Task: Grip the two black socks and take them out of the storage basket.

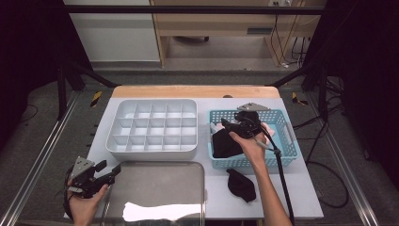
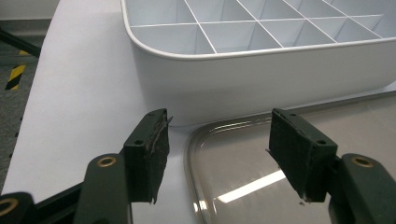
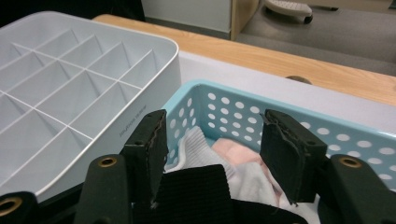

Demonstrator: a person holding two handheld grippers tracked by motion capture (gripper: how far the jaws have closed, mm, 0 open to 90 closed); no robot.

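Right gripper (image 1: 235, 126) hangs over the blue basket (image 1: 288, 123), jaws spread above a black garment (image 1: 225, 145), placed to grasp it. Left gripper (image 1: 109, 173) waits by the metal tray (image 1: 155, 181), jaws apart, empty.

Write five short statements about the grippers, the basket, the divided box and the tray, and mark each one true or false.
1. The right gripper is over the blue basket. True.
2. The white divided box holds folded socks. False: its compartments are empty.
3. The left gripper has its jaws open with nothing between them. True.
4. A black cloth piece lies on the table in front of the basket. True.
5. The metal tray sits behind the divided box. False: it lies on the person's side of the box.
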